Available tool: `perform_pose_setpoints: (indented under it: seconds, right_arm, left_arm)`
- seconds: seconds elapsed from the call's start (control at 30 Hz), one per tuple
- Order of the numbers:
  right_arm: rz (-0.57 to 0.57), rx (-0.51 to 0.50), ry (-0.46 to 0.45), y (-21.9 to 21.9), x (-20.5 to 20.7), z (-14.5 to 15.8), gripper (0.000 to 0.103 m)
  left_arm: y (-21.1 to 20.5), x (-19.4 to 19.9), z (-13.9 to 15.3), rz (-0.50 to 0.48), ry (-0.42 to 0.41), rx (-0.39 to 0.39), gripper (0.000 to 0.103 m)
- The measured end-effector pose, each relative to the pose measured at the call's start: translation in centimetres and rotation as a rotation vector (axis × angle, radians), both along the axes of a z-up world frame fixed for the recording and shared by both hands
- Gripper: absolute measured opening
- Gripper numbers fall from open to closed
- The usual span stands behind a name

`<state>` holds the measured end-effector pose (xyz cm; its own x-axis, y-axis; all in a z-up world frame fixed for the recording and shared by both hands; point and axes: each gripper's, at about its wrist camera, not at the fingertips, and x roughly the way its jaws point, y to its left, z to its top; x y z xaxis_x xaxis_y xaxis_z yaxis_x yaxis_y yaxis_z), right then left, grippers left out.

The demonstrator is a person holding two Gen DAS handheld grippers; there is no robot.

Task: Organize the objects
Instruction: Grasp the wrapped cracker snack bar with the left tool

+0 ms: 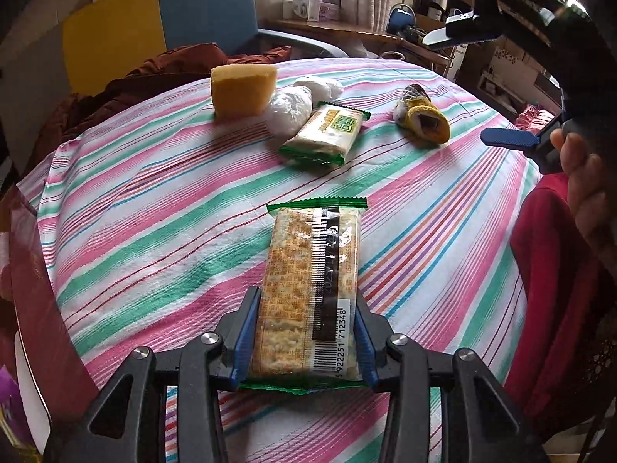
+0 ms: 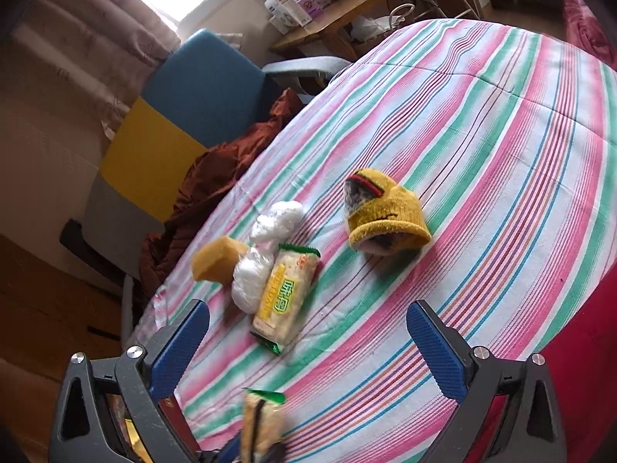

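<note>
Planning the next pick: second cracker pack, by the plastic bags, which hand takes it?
Right. The right gripper is open and empty, with the second cracker pack ahead between its fingers. The left gripper is shut on the first cracker pack.

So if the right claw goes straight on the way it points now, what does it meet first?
Probably the cracker packet lying beside the white plastic bags, or bare striped cloth just right of it; the open right claw holds nothing, and depth is unclear.
</note>
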<state>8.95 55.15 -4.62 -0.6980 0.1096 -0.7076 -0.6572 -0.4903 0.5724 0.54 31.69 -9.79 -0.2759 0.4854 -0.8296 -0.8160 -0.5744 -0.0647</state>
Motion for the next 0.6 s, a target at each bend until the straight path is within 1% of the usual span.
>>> perform_pose_setpoints:
  seconds: [0.1,0.23,0.37,0.53,0.6]
  right_arm:
    - [0.009,0.013,-0.024,-0.2,-0.3,-0.2,0.103]
    - [0.015,0.017,-0.050,-0.3,-0.5,-0.4,0.103]
    - [0.026,0.026,-0.074,-0.5,-0.8,-0.6,0.103]
    - [0.034,0.040,-0.104,-0.6,-1.0,-0.7,0.103]
    - [0.034,0.043,-0.123,-0.6,-1.1,-0.9,0.103]
  left_arm:
    - [-0.2,0.5,0.1,0.001,0.029,0.002,0.045]
    - [-0.3,1.2,-0.2,0.002,0.059,0.032,0.045]
    - [-0.3,1.5,-0.2,0.000,0.085,0.043,0.046]
    - [-0.4,1.7,-0.3,0.002,0.100,0.051,0.046]
    - [-0.4,1.6,-0.3,0.002,0.091,0.051,0.046]
